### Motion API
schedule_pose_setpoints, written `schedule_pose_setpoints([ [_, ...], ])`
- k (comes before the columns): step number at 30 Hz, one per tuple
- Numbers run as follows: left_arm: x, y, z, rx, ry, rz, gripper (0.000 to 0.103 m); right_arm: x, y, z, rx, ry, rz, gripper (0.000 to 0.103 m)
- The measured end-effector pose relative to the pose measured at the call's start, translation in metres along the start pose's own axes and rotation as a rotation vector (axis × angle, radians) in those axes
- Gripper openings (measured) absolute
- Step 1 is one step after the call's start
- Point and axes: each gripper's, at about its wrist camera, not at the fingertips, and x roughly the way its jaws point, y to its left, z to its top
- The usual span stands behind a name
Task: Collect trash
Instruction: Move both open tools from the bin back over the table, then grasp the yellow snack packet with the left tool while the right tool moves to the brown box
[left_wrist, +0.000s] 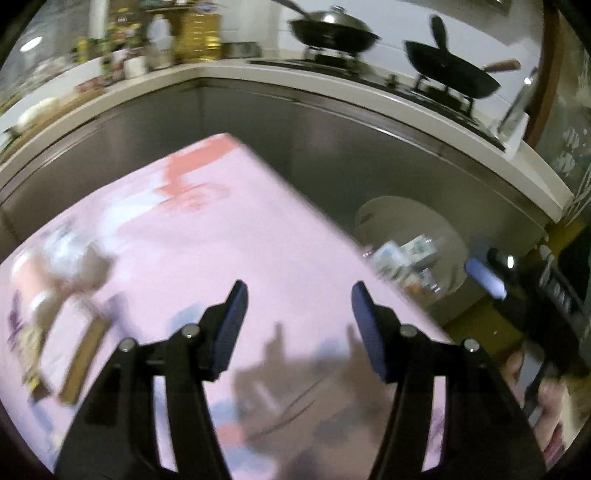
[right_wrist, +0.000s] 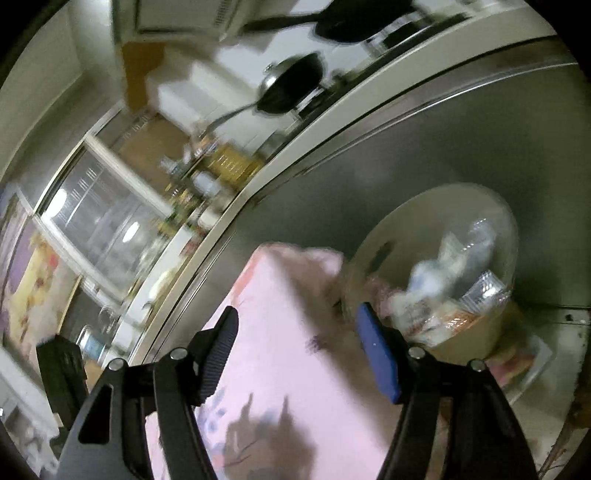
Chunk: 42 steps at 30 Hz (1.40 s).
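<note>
My left gripper (left_wrist: 299, 291) is open and empty above a pink tablecloth (left_wrist: 236, 236). Blurred trash lies at the table's left: a crumpled wrapper (left_wrist: 70, 258) and a flat brown-edged box (left_wrist: 74, 354). A round beige bin (left_wrist: 413, 254) with wrappers inside stands on the floor past the table's right edge. My right gripper (right_wrist: 295, 314) is open and empty over the table's corner, tilted. The bin (right_wrist: 436, 266) shows just right of it, holding crumpled plastic and paper (right_wrist: 454, 288). The other gripper's blue finger (left_wrist: 484, 277) shows beside the bin.
Steel cabinet fronts (left_wrist: 280, 125) and a white counter (left_wrist: 332, 85) ring the table. Two black woks (left_wrist: 332, 33) sit on the stove. Bottles and jars (left_wrist: 155, 40) crowd the counter's left. A flat package (right_wrist: 517, 365) lies on the floor by the bin.
</note>
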Motion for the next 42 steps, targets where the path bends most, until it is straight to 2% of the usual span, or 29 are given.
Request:
schedule_pose_setpoints([
  [3, -0.033, 0.046, -0.03, -0.06, -0.009, 0.043, 0.056, 0.018, 0.029, -0.02, -0.03, 0.076, 0.048, 0.065],
  [8, -0.082, 0.133, -0.083, -0.18, -0.026, 0.173, 0.056, 0.055, 0.079, -0.059, -0.071, 0.227, 0.114, 0.065],
  [10, -0.095, 0.17, -0.105, -0.215, -0.026, 0.257, 0.056, 0.069, 0.097, -0.073, -0.09, 0.284, 0.135, 0.065],
  [13, -0.102, 0.205, -0.126, -0.18, -0.034, 0.4, 0.056, 0.09, 0.125, -0.092, -0.135, 0.36, 0.144, 0.065],
  [15, -0.099, 0.216, -0.132, -0.112, -0.036, 0.475, 0.056, 0.105, 0.14, -0.103, -0.144, 0.404, 0.146, 0.065],
  [17, -0.09, 0.223, -0.134, -0.034, -0.032, 0.506, 0.056, 0.115, 0.15, -0.109, -0.144, 0.43, 0.146, 0.065],
  [22, -0.061, 0.227, -0.127, 0.12, -0.015, 0.501, 0.056, 0.151, 0.179, -0.119, -0.158, 0.471, 0.16, 0.065],
  [27, -0.035, 0.232, -0.116, 0.169, 0.017, 0.458, 0.053, 0.191, 0.203, -0.127, -0.212, 0.496, 0.133, 0.063],
  [29, -0.034, 0.235, -0.115, 0.154, 0.019, 0.415, 0.018, 0.201, 0.206, -0.131, -0.243, 0.51, 0.122, 0.056],
  [31, -0.033, 0.241, -0.114, 0.119, 0.03, 0.384, 0.007, 0.21, 0.208, -0.136, -0.263, 0.526, 0.113, 0.042],
  [32, -0.034, 0.243, -0.116, 0.108, 0.028, 0.378, 0.004, 0.211, 0.208, -0.138, -0.276, 0.528, 0.11, 0.037],
  [34, -0.04, 0.249, -0.12, 0.074, 0.028, 0.353, 0.004, 0.21, 0.21, -0.143, -0.293, 0.557, 0.125, 0.021],
  [38, -0.06, 0.257, -0.134, -0.01, 0.028, 0.294, 0.003, 0.187, 0.212, -0.164, -0.325, 0.614, 0.152, 0.02],
  [40, -0.073, 0.261, -0.146, -0.065, 0.031, 0.275, 0.003, 0.17, 0.214, -0.182, -0.333, 0.669, 0.205, 0.02],
  [42, -0.086, 0.265, -0.16, -0.129, 0.029, 0.288, 0.002, 0.148, 0.218, -0.206, -0.364, 0.727, 0.251, 0.02],
])
